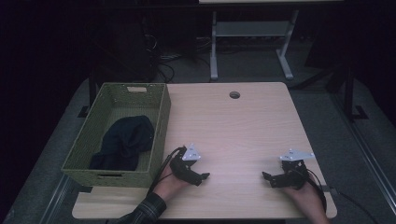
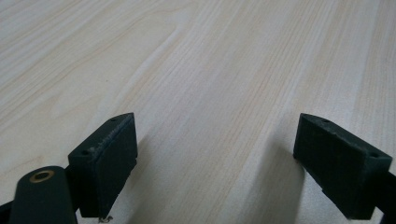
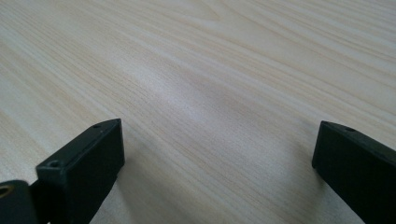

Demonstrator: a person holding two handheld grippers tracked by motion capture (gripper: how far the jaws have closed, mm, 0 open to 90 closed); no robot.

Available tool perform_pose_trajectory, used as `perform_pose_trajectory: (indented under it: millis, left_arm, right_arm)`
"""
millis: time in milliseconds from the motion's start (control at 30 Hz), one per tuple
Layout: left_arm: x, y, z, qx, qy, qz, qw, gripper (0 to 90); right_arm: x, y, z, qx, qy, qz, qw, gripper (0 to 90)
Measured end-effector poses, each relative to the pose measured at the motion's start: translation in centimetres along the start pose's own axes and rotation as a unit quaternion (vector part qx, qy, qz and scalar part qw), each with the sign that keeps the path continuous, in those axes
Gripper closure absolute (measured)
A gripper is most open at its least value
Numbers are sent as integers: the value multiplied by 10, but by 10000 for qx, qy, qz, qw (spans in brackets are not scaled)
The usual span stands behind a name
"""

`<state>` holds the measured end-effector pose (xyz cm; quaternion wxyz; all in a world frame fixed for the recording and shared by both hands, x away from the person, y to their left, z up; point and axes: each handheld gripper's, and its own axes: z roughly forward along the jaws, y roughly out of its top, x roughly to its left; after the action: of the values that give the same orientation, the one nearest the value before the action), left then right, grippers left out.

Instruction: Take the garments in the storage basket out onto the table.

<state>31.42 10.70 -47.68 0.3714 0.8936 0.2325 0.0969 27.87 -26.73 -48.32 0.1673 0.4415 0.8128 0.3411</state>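
We see the dark cloth (image 1: pixel 125 141) lying crumpled in the green woven basket (image 1: pixel 161 128), which stands on the left part of the bench (image 1: pixel 233 135). The cloth is soft and bunched, darkest at its folds, and it fills the near half of the basket floor, reaching up towards the middle. The basket is rectangular, with a tight weave, straight walls and a slot handle cut in its near and far ends.

We hold the left gripper (image 1: pixel 204 177) just beside the basket's near right corner, low over the bench, with its tips pointing right, away from the cloth. The basket wall stands between cloth and fingers, so the two are apart. In the left gripper view its fingers (image 2: pixel 109 158) are spread wide with bare wood between them. They are matte black blocks with flat faces and small screw holes on top.

The right gripper (image 1: pixel 265 177) sits near the right edge of the bench, well apart from the basket, with its tips turned left. Its fingers (image 3: pixel 88 163) are likewise spread wide over bare wood.

The bench top is pale, with fine straight grain and rounded corners, and has a round cable hole (image 1: pixel 234 95) near its far edge.
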Motion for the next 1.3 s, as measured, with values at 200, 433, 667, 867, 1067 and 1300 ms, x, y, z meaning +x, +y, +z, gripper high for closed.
perform_pose_trajectory:
  millis: [200,433,667,867,1067,1300]
  left_arm:
    - [1,1,0,58,44,-32,10000,128]
    - [1,5,-2,107,135,6,9999,132]
    - [2,8,-5,75,136,-24,9999,134]
    - [3,10,-6,78,107,-63,9999,137]
    - [4,13,-9,63,99,-115,9999,138]
    - [5,15,-12,5,72,-141,9999,138]
  right_arm:
    - [0,0,0,-5,4,-13,10000,20]
    - [0,0,0,-4,5,-12,10000,20]
    - [0,0,0,-2,2,-8,10000,19]
    - [0,0,0,11,7,17,10000,19]
    - [0,0,0,12,8,18,10000,19]
    - [0,0,0,11,7,17,10000,19]
